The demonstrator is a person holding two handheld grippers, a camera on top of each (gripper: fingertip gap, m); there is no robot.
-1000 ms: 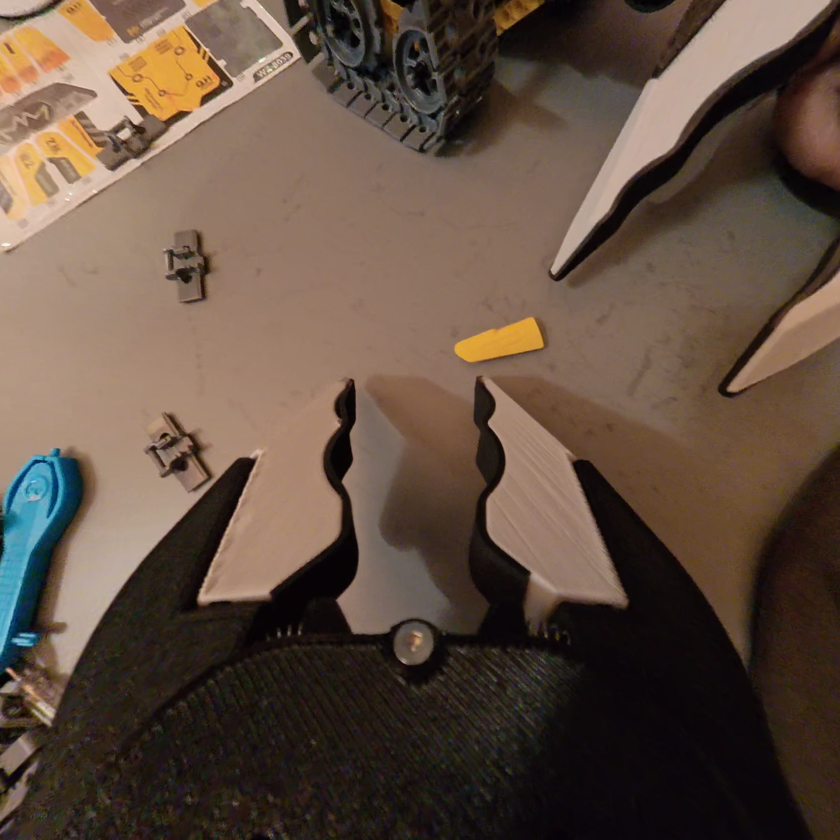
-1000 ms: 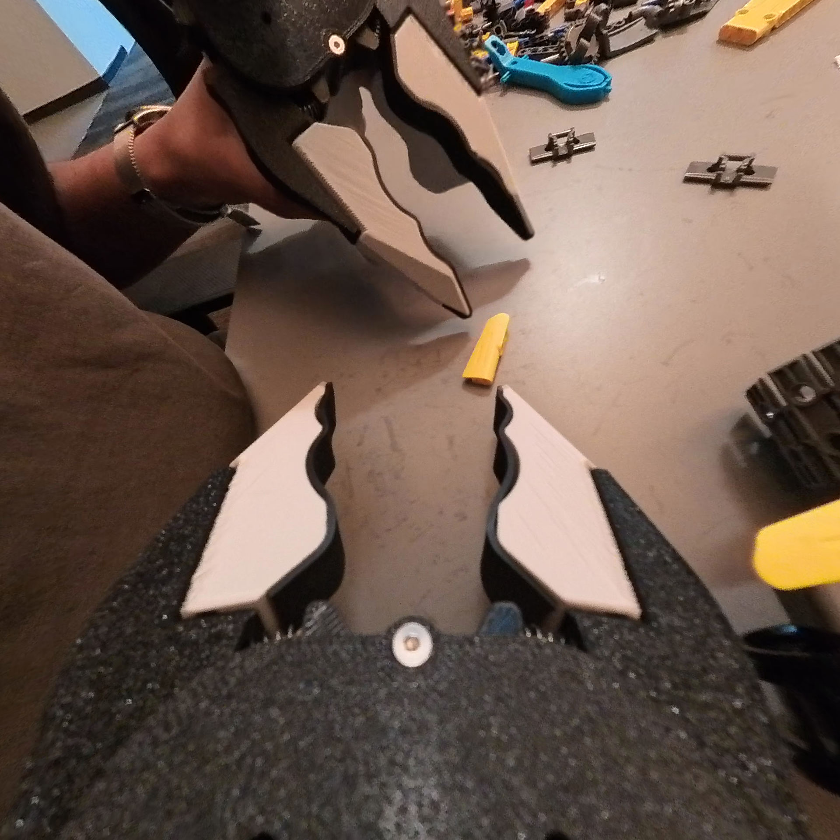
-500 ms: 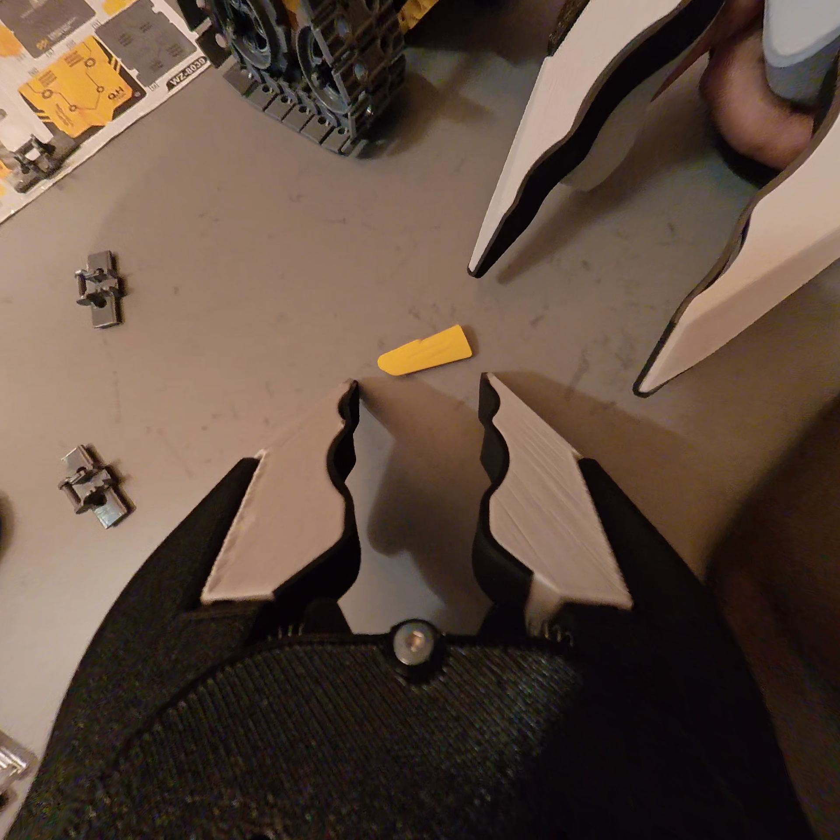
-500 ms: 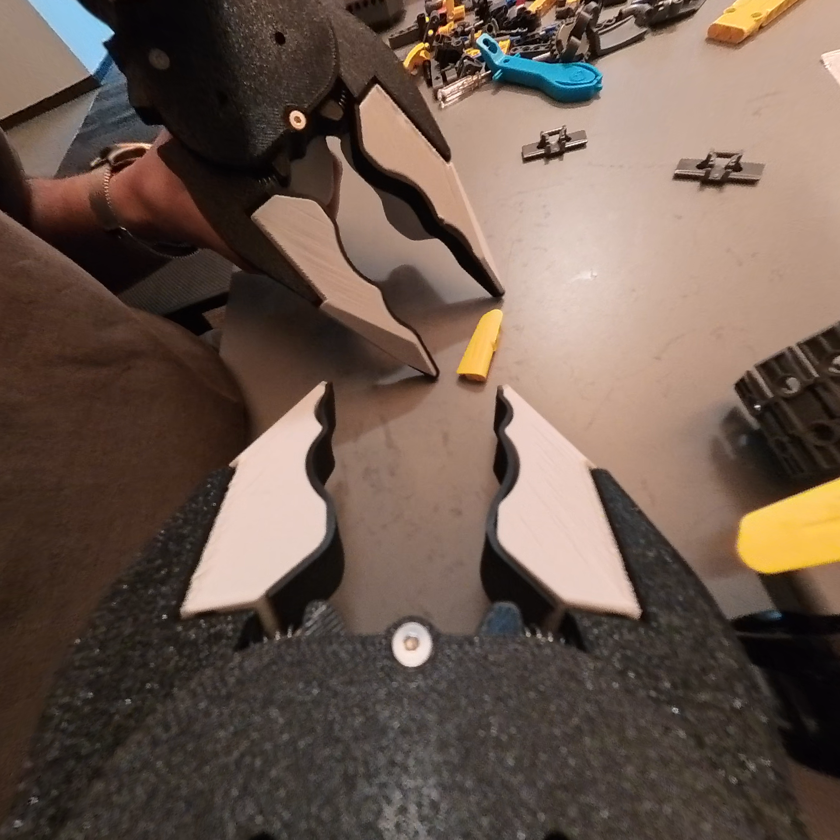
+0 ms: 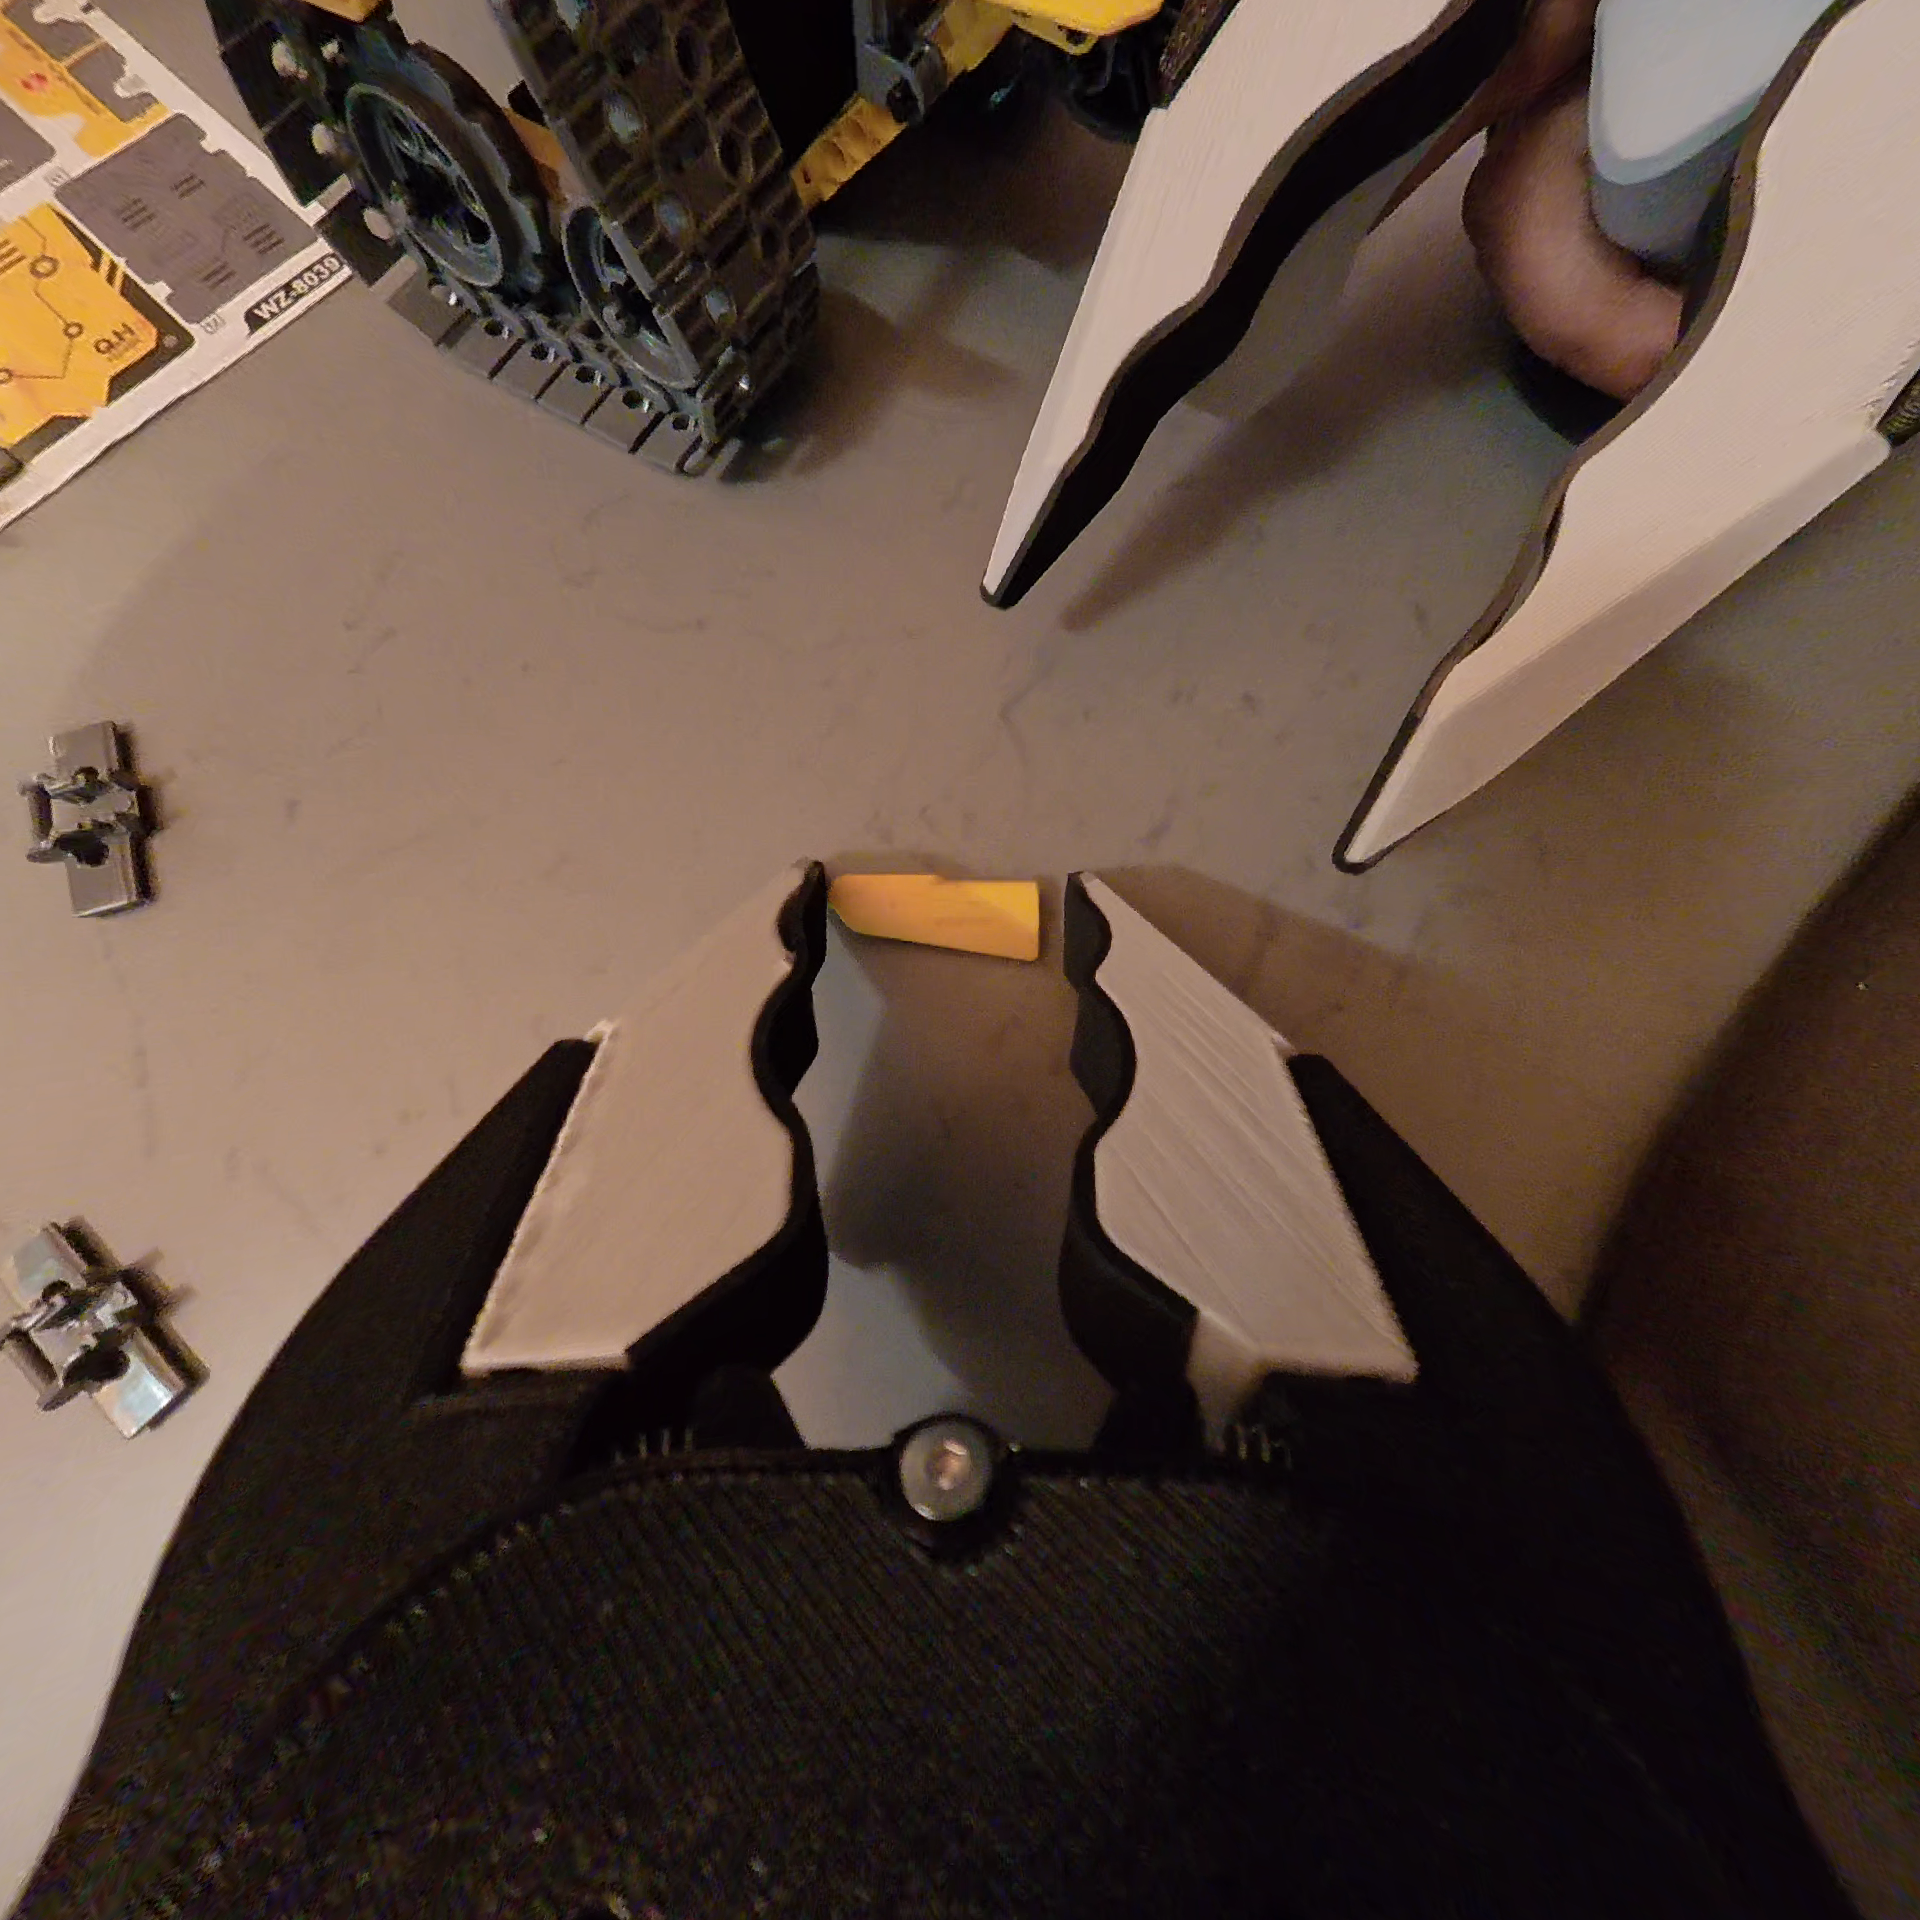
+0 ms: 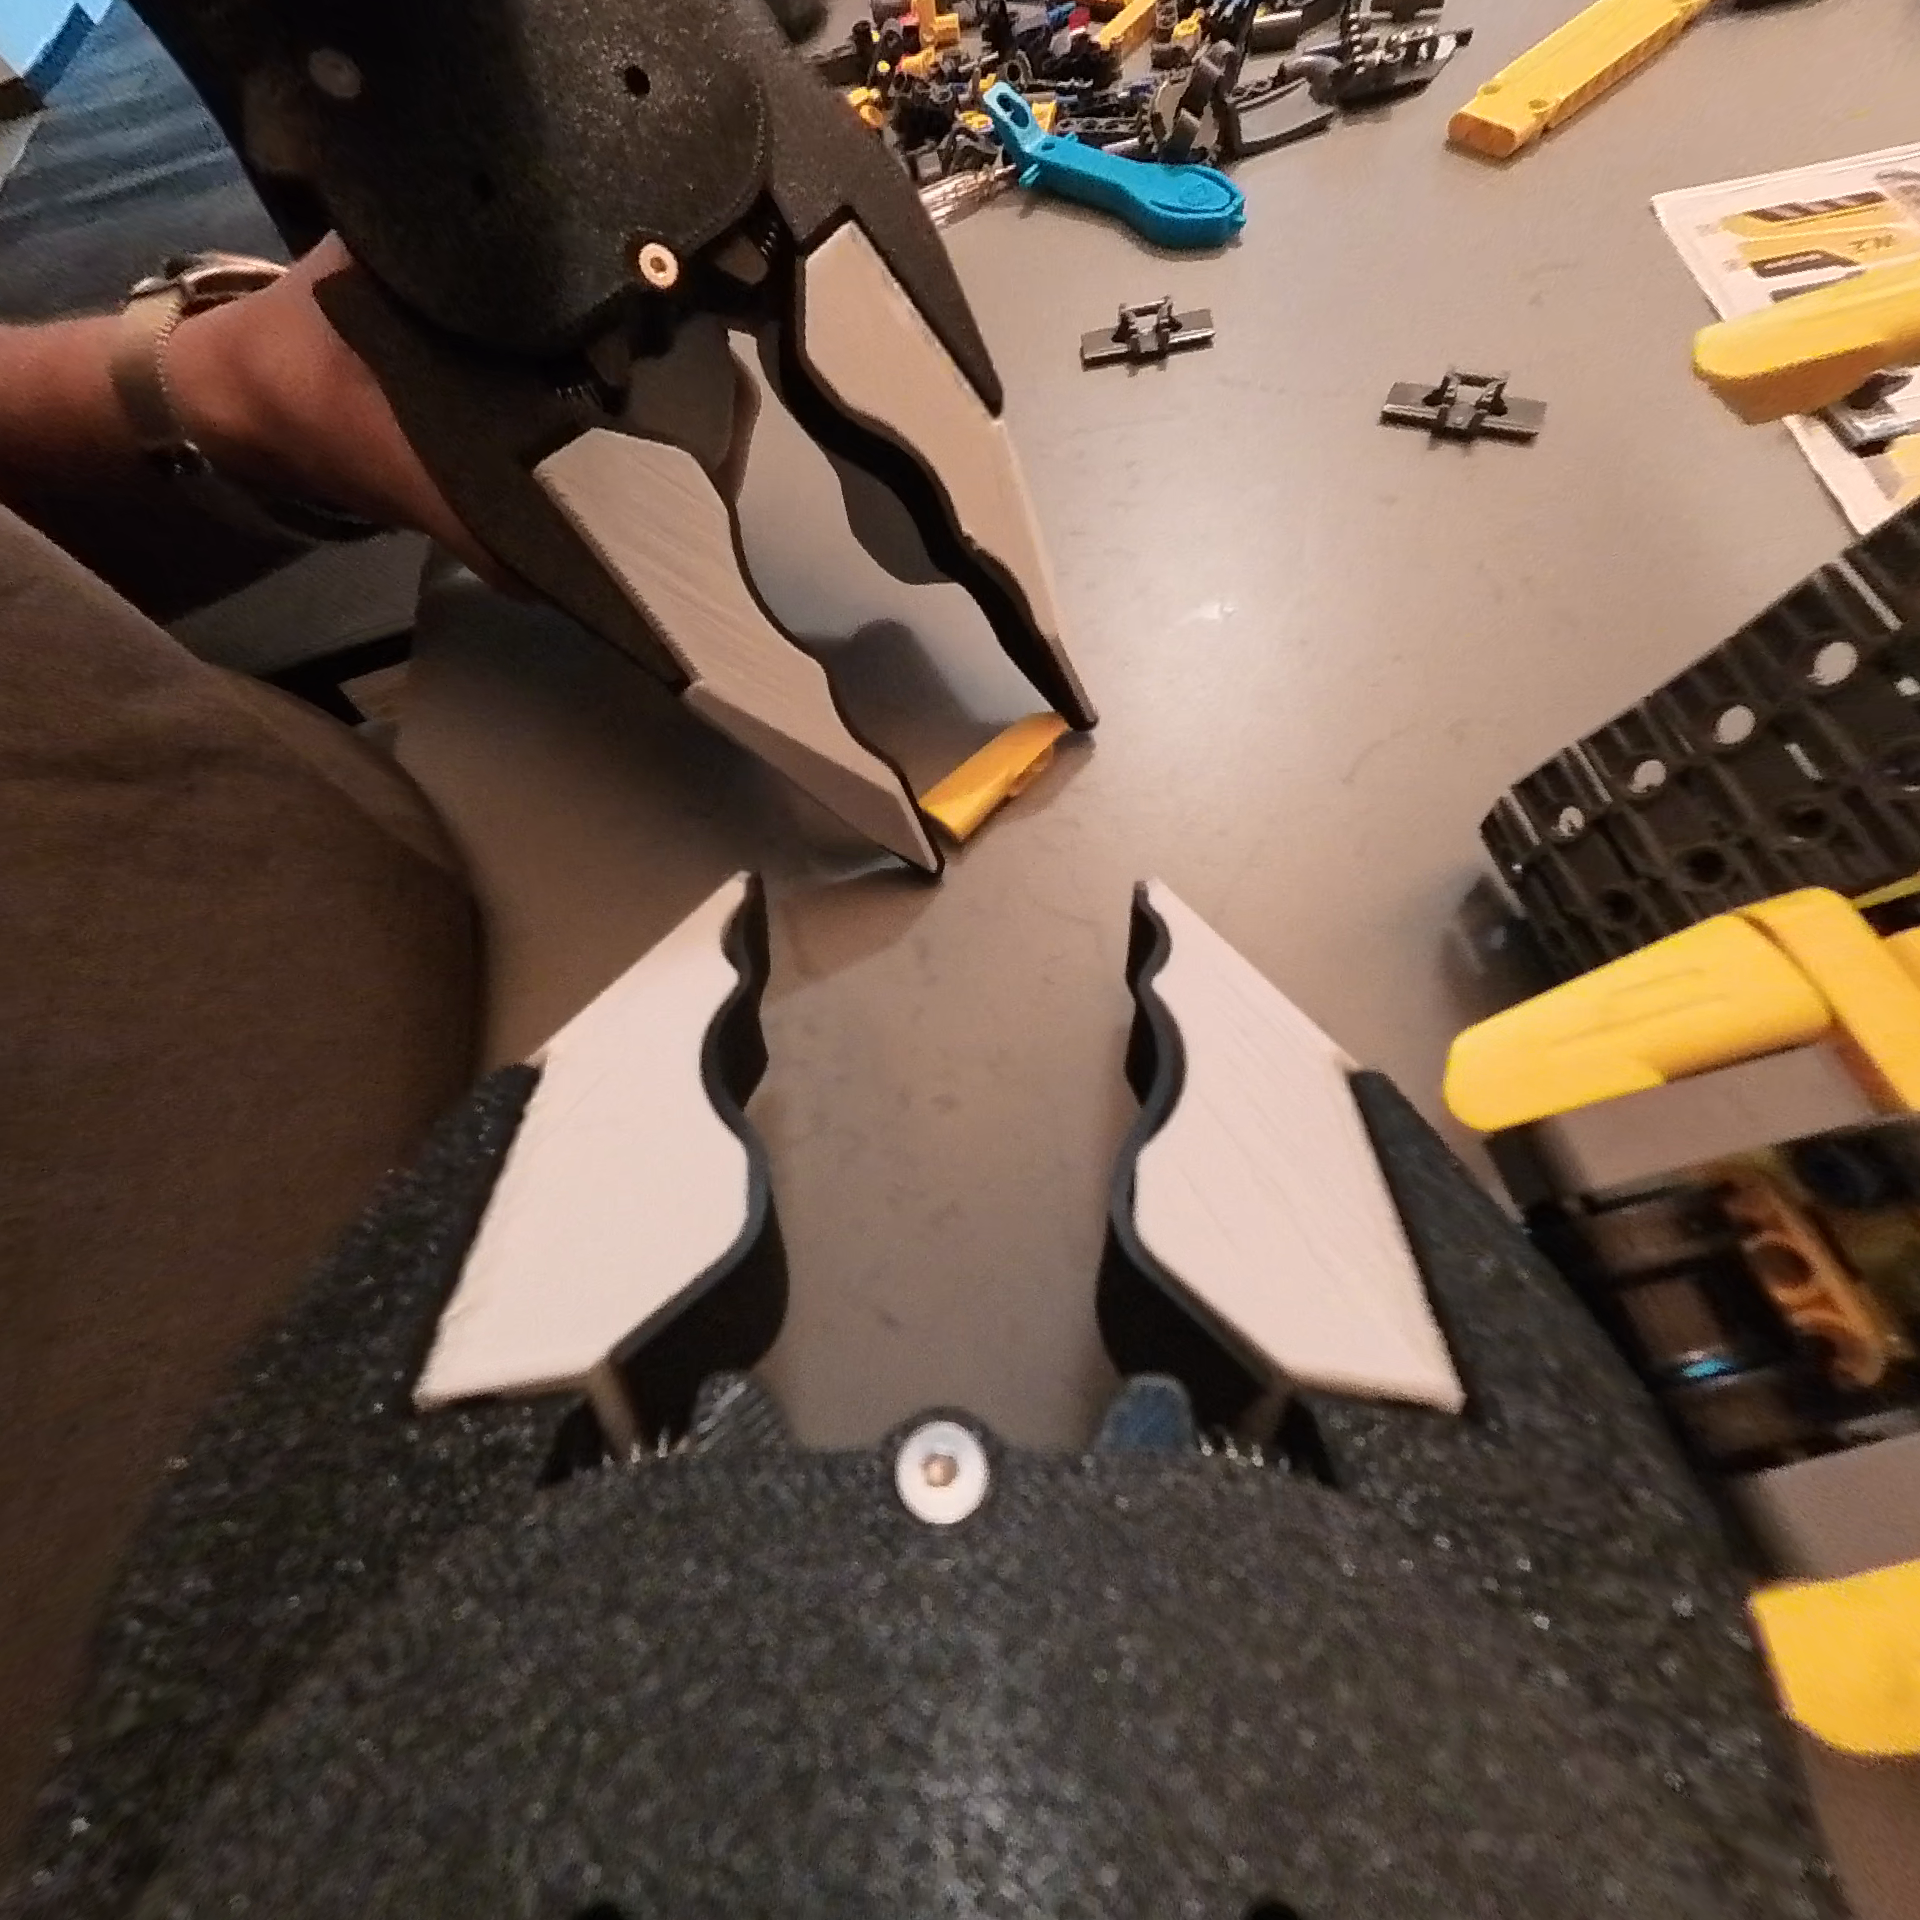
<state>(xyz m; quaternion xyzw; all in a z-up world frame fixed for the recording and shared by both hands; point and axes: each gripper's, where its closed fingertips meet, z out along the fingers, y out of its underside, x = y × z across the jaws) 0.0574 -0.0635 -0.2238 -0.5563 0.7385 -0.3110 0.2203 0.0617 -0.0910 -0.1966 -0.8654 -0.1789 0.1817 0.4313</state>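
A small yellow wedge-shaped plastic piece (image 5: 935,914) lies flat on the grey table (image 5: 623,748). My left gripper (image 5: 943,881) is open with its tips down at the table, one on each side of the piece. The left tip touches one end; a small gap shows at the other. The right wrist view shows the same: the left gripper (image 6: 1006,790) straddles the yellow piece (image 6: 997,774). My right gripper (image 6: 945,888) is open and empty, just short of the piece. It also shows in the left wrist view (image 5: 1174,727), pointing in from the upper right.
A tracked yellow and dark brick vehicle (image 5: 582,239) stands beyond the piece, also in the right wrist view (image 6: 1714,769). Two grey track links (image 5: 88,816) (image 5: 88,1330) lie left. A printed sheet (image 5: 104,291), a blue tool (image 6: 1132,182) and a pile of loose parts (image 6: 1143,62) lie farther off. Across from one pair of fingers to the other is roughly 5 cm.
My left gripper has moved forward and down, so the yellow piece now sits between its tips instead of ahead of them. The right gripper has come a little closer and stayed open.
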